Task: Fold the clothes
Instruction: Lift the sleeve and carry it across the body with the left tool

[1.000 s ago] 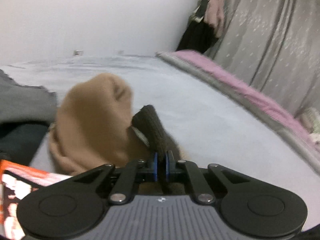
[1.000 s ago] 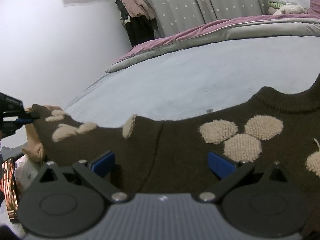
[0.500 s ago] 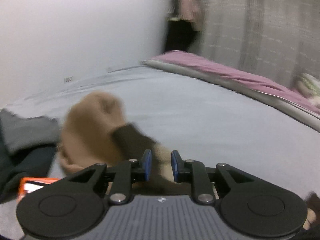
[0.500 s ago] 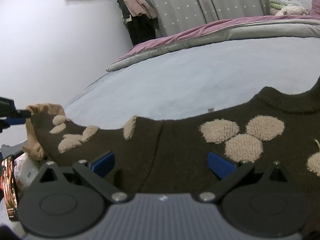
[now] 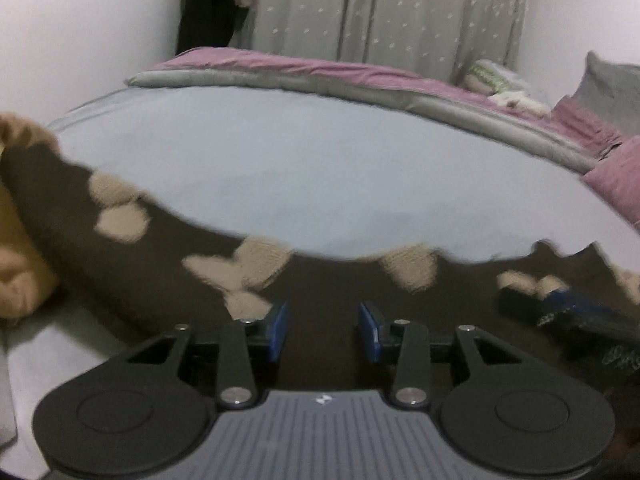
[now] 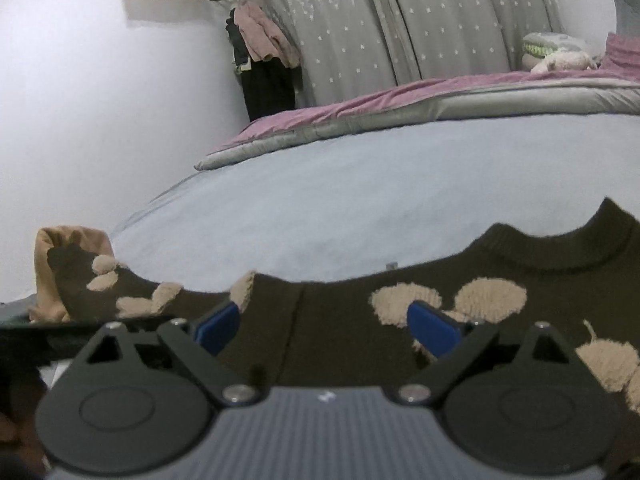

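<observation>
Two hand-held grippers hovered low over a dark brown sweater [image 6: 340, 320] that lay flat on the bed [image 6: 360, 200]. The sweater ran sideways in front of both cameras, its long axis going across from left to right, with the ribbed collar [image 6: 560, 248] pointing away toward the far side of the bed and one sleeve [image 6: 100, 284] stretched out to the left. Beige fleecy patches [image 6: 490, 298] dotted the knit. At the sleeve's end sat a bunched tan garment [image 6: 60, 248], touching the cuff. The left hand-held gripper [image 5: 323, 330] had its blue pads apart and was opening, with the dark knit lying beneath the gap and neither pad pressing on it. The right hand-held gripper [image 6: 328, 326] stood wide, its jaws starting to close, the sweater's chest spread below them and not pinched. From the left camera the other tool showed as a blurred dark shape with blue [image 5: 568, 312] at the right edge, resting over the same garment. The bed wore a pale blue sheet, smooth and mostly bare beyond the sweater. Along its far side ran a folded quilt [image 6: 440, 100], pink on top and grey beneath. A soft toy [image 6: 556, 50] sat near the head end. Grey curtains [image 6: 400, 20] with small white stars hung behind, and clothes [image 6: 264, 60] hung in the corner against a white wall [image 6: 100, 120].
</observation>
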